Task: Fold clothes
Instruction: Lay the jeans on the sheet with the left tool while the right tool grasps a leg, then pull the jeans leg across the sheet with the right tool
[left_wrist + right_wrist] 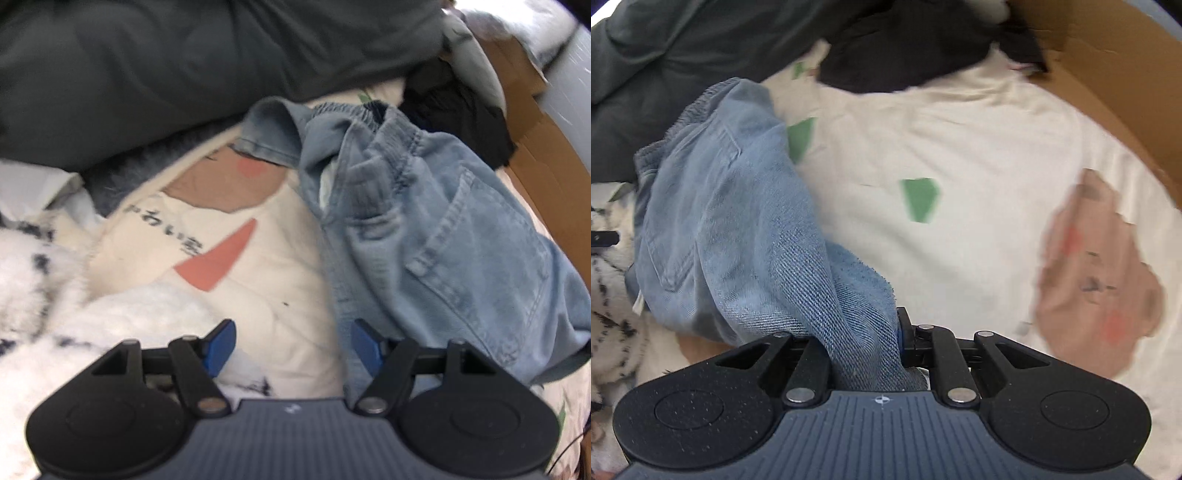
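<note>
Light blue denim trousers (pixel 436 229) with an elastic waistband lie crumpled on a cream printed bedspread (pixel 258 280). My left gripper (pixel 291 345) is open and empty, its blue pads just left of the denim's near edge. In the right wrist view, my right gripper (pixel 864 354) is shut on a bunched leg end of the denim trousers (pixel 738 229), which stretch up and to the left from the jaws. The fingertips are hidden by the cloth.
A dark grey duvet (pixel 184 66) lies at the back. A black garment (pixel 908 48) sits behind the denim. A cardboard box (pixel 1108 59) stands at the right. A white fluffy spotted blanket (pixel 48 295) lies at the left.
</note>
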A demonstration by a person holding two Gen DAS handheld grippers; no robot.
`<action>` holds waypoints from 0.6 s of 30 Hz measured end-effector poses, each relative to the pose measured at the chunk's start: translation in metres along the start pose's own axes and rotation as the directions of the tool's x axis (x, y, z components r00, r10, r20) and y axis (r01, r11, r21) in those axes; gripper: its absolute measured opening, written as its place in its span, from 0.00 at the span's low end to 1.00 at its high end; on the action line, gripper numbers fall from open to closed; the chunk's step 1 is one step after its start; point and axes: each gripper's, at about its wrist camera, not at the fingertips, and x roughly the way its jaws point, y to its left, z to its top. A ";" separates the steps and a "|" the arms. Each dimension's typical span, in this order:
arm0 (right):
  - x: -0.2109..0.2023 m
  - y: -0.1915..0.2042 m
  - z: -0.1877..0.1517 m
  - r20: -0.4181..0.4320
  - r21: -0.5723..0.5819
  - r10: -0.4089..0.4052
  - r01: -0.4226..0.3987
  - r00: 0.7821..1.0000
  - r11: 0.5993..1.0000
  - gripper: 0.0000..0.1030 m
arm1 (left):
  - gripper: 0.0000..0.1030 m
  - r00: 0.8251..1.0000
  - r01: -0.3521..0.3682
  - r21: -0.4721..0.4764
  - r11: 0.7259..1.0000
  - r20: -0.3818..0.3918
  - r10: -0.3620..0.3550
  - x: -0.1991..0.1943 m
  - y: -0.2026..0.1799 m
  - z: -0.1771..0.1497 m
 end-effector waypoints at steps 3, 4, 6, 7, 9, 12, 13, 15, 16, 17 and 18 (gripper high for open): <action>-0.010 -0.021 -0.012 -0.019 0.018 -0.033 0.033 0.999 0.999 0.11 | 0.69 1.000 0.023 0.011 1.000 -0.019 -0.023 0.007 -0.011 -0.006; -0.013 -0.028 -0.018 -0.026 0.024 -0.042 0.043 0.999 0.999 0.11 | 0.69 0.999 0.032 0.013 0.999 -0.026 -0.032 0.010 -0.015 -0.007; -0.020 -0.036 -0.032 -0.042 0.033 -0.053 0.054 0.998 0.998 0.11 | 0.69 0.999 0.046 0.028 0.999 -0.028 -0.045 0.015 -0.022 -0.007; -0.023 -0.039 -0.038 -0.051 0.038 -0.057 0.059 0.997 0.998 0.10 | 0.69 0.998 0.049 0.040 0.998 -0.026 -0.048 0.017 -0.026 -0.006; -0.028 -0.046 -0.051 -0.069 0.050 -0.063 0.067 0.996 0.997 0.10 | 0.69 0.999 0.050 0.063 0.997 -0.020 -0.049 0.020 -0.034 -0.003; -0.034 -0.054 -0.063 -0.082 0.061 -0.079 0.084 0.993 0.995 0.10 | 0.69 0.998 0.054 0.079 0.995 -0.021 -0.053 0.025 -0.040 0.000; -0.036 -0.058 -0.066 -0.083 0.069 -0.091 0.097 0.992 0.993 0.10 | 0.69 0.998 0.057 0.082 0.995 -0.023 -0.055 0.026 -0.042 0.000; -0.041 -0.066 -0.072 -0.079 0.091 -0.120 0.127 0.990 0.988 0.10 | 0.69 0.998 0.062 0.087 0.994 -0.027 -0.060 0.028 -0.045 -0.002; -0.042 -0.071 -0.075 -0.080 0.101 -0.128 0.135 0.989 0.986 0.10 | 0.69 0.998 0.064 0.090 0.994 -0.029 -0.062 0.029 -0.046 -0.003; -0.041 -0.077 -0.078 -0.084 0.111 -0.131 0.140 0.988 0.984 0.10 | 0.69 0.997 0.068 0.094 0.993 -0.032 -0.065 0.030 -0.048 -0.004; -0.042 -0.081 -0.082 -0.088 0.120 -0.136 0.146 0.987 0.982 0.10 | 0.69 0.997 0.073 0.097 0.993 -0.035 -0.070 0.032 -0.050 -0.006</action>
